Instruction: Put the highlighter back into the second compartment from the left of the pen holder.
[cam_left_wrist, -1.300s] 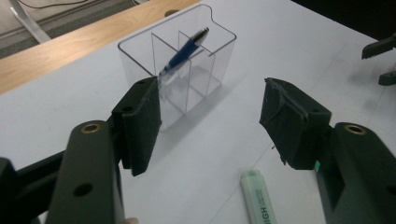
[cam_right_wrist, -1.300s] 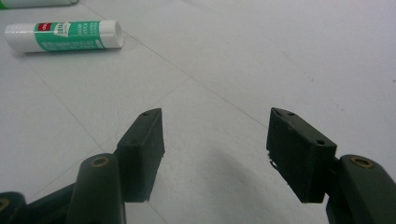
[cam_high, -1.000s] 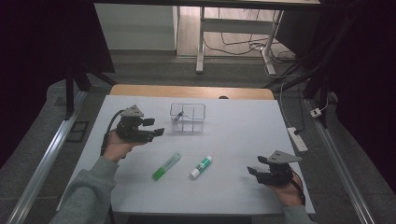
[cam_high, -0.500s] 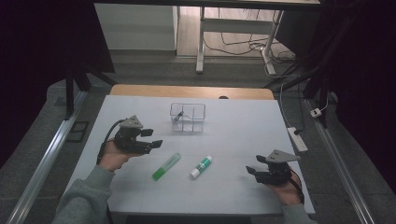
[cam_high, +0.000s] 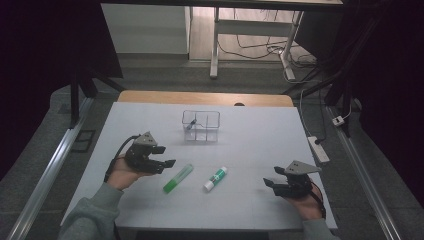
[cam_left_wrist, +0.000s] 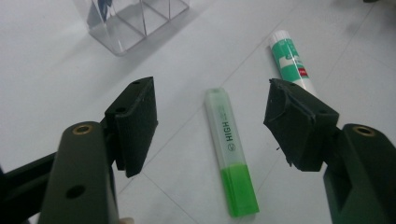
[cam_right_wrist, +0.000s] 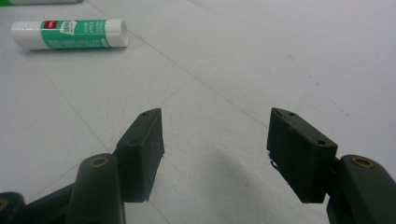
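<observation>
L gripper (cam_high: 167, 156) fingers spread wide, empty, poised just above green highlighter (cam_left_wrist: 231, 161), which lies flat on table (cam_high: 260, 135) near glue stick (cam_high: 215, 178). Judgement: centre fingers across barrel mid-length, descend straight, then close. R gripper (cam_right_wrist: 215, 140) released, empty, resting near table's right front. Clear organiser (cam_high: 201, 125) stands well apart behind; plenty open room, edges far off.

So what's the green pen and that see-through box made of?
The green highlighter pen looks like plastic: a frosted, see-through cap, a glossy bright body and printed letters. The clear divided box is probably hard acrylic plastic, though it could be glass; you can see the table through its shiny walls.
</observation>
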